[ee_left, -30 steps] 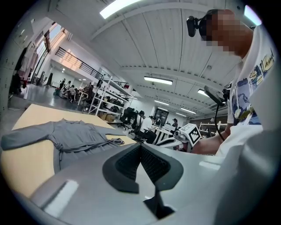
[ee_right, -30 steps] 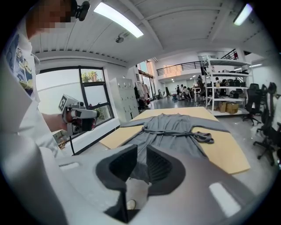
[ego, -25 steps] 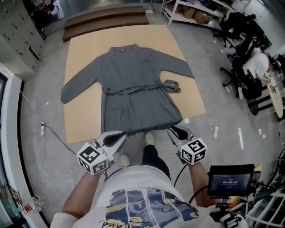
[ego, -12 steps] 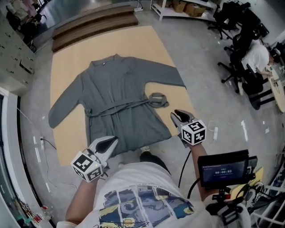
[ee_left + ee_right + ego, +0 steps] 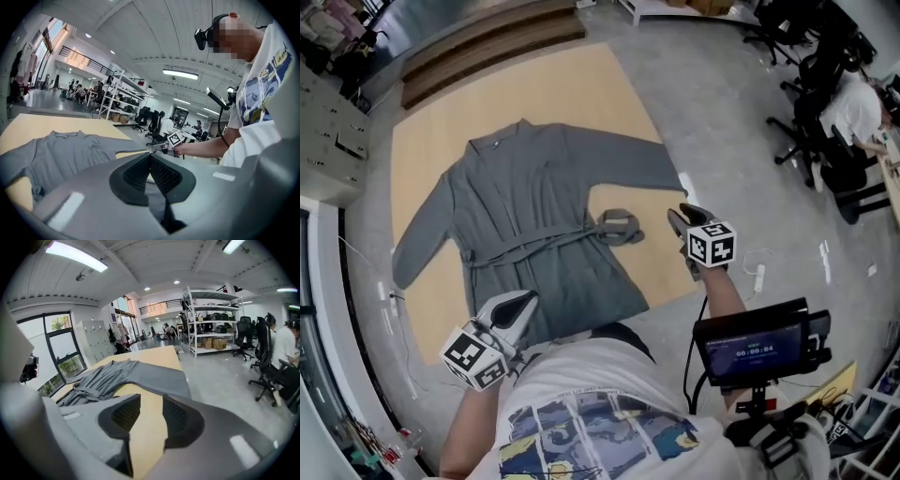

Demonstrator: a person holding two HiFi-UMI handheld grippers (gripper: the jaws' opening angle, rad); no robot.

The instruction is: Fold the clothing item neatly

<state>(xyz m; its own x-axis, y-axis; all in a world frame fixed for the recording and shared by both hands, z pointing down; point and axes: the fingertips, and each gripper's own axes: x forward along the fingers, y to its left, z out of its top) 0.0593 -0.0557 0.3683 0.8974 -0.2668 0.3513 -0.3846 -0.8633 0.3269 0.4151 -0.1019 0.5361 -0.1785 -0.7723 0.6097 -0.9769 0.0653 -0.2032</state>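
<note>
I see the grey robe (image 5: 534, 206) lying flat and face up on the tan board (image 5: 609, 84) on the floor. Its collar points to the board's far edge, both sleeves are spread wide, and its belt (image 5: 619, 227) is bunched toward the right edge. My left claw (image 5: 528, 300) is clenched with nothing visible between its jaws, and it sits over the hem by the board's near edge. My right claw (image 5: 682, 214) is released near the right edge, just beside the right cuff. Its jaws have just been opening, with only bare board showing between them.
</note>
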